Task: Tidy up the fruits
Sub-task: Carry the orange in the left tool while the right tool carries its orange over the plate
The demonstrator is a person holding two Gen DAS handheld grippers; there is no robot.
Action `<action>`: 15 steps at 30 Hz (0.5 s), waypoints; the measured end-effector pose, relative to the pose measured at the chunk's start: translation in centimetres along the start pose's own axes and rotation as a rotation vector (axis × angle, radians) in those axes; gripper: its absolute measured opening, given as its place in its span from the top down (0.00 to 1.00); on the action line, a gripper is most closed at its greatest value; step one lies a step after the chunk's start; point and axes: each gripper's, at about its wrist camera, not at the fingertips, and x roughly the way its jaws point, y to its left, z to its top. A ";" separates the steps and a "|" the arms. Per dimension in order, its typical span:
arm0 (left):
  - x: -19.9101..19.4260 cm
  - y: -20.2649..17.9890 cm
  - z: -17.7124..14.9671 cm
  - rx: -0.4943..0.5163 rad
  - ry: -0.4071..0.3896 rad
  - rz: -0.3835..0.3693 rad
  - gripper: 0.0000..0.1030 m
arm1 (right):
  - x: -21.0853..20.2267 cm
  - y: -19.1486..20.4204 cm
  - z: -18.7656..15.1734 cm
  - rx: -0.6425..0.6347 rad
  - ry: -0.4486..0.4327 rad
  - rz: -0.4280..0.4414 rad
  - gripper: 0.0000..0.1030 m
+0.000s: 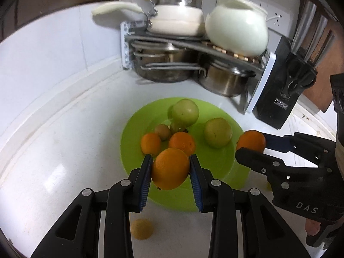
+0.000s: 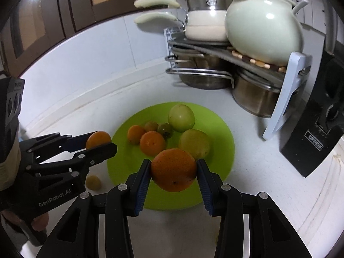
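Black linkage arms are filling the bottom of each wrist view, and between their blue pads each claw is gripping an orange. Seen from its own camera, the left gripper (image 1: 171, 168) is pinching its orange (image 1: 170, 168) with the pads pressing on both flanks, jaws standing at a middling width set by the fruit. The right gripper (image 2: 173, 169) is doing the same with a slightly darker orange (image 2: 173, 169), pads touching either side. Both fruits are hanging over the near rim of the green plate (image 1: 217, 167), which is lying on the white counter (image 1: 64, 150). In the left view the right claw is reaching in from 3 o'clock, its orange at the plate's right edge; in the right view the left claw is coming in from 9 o'clock over the plate's left edge. Near the bottom of the left view a small yellowish fruit (image 1: 142, 229) is sitting on the counter just off the plate's near rim. On the plate, two smaller oranges (image 1: 182, 143) are resting toward the middle, two little brownish-green fruits (image 1: 162, 131) are sitting just behind them, and two big green fruits (image 1: 185, 113) are lying toward 12 and 2 o'clock. Farther back, at 12 to 1 o'clock, a metal rack (image 1: 172, 43) is carrying steel pots below and a cream pot (image 1: 236, 31) above, and a black knife block (image 1: 279, 99) is standing at 2 o'clock.
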 end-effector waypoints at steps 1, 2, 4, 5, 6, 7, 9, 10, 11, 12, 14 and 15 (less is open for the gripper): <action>0.4 0.0 0.0 0.000 0.011 0.004 0.67 | 0.4 0.0 0.1 -0.003 0.009 -0.005 0.58; 1.0 0.1 0.1 0.001 0.026 0.000 0.67 | 0.7 -0.1 0.1 -0.002 0.013 -0.009 0.58; 1.7 0.1 0.1 0.001 0.047 -0.001 0.67 | 1.3 -0.3 0.3 0.004 0.026 -0.004 0.58; 2.0 0.1 0.1 0.003 0.058 -0.002 0.67 | 1.4 -0.4 0.3 0.009 0.029 -0.002 0.58; 2.3 0.1 0.1 0.003 0.065 -0.006 0.67 | 1.7 -0.4 0.4 0.011 0.034 0.001 0.58; 2.5 0.2 0.1 0.002 0.071 -0.006 0.67 | 1.9 -0.4 0.4 0.011 0.038 -0.001 0.58; 2.8 0.1 0.1 0.007 0.081 -0.012 0.67 | 2.1 -0.5 0.4 0.011 0.045 -0.001 0.58; 3.0 0.1 0.1 0.010 0.087 -0.013 0.67 | 2.2 -0.5 0.4 0.011 0.050 -0.001 0.58; 3.2 0.0 0.0 0.012 0.091 -0.012 0.67 | 2.3 -0.6 0.3 0.014 0.055 0.000 0.58; 3.3 0.0 0.0 0.013 0.093 -0.013 0.67 | 2.5 -0.7 0.3 0.019 0.059 0.001 0.58; 3.4 -0.1 0.0 0.015 0.098 -0.014 0.67 | 2.7 -0.9 0.2 0.028 0.067 0.003 0.58; 3.4 -0.1 0.0 0.016 0.099 -0.016 0.67 | 2.8 -1.0 0.2 0.033 0.070 0.004 0.58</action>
